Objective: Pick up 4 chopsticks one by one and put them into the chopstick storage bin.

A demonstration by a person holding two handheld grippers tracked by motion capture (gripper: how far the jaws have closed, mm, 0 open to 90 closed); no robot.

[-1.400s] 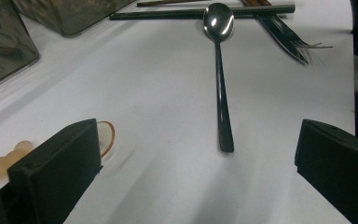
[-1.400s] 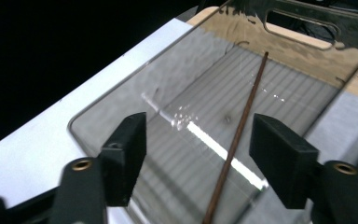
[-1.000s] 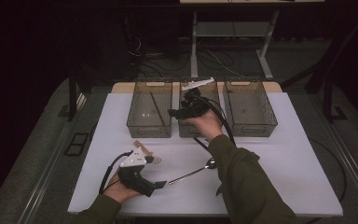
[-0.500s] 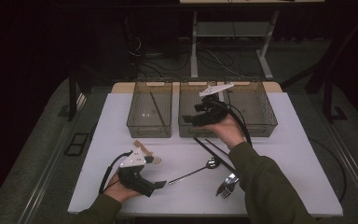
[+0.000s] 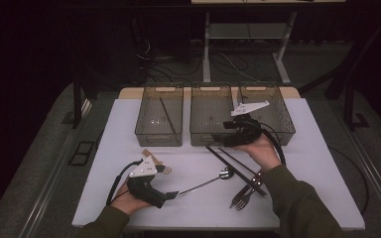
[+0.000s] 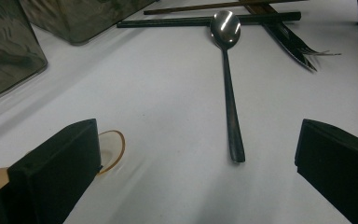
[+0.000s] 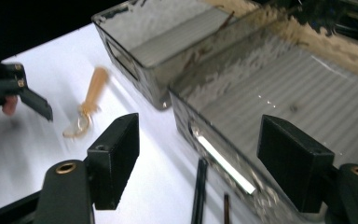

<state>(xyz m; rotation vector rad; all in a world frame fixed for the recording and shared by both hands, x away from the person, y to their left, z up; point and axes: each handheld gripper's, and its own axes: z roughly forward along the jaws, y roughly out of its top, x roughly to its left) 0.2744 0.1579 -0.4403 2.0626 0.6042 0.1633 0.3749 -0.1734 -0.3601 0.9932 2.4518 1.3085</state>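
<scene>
At the near left of the white worktop (image 5: 129,129), the left claw (image 5: 171,194) rests low with its jaws wide apart and nothing between them, pointing at a metal spoon (image 5: 209,181) that lies just beyond its tips, handle toward it. A small wooden spoon (image 5: 155,161) lies just behind that claw. Three clear bins stand along the far edge: the left bin (image 5: 159,119) holds one dark stick. The right claw (image 5: 226,132) hangs open and empty at the near wall of the middle bin (image 5: 211,116). Dark chopsticks (image 5: 235,166) and a fork (image 5: 244,194) lie near right of the spoon.
</scene>
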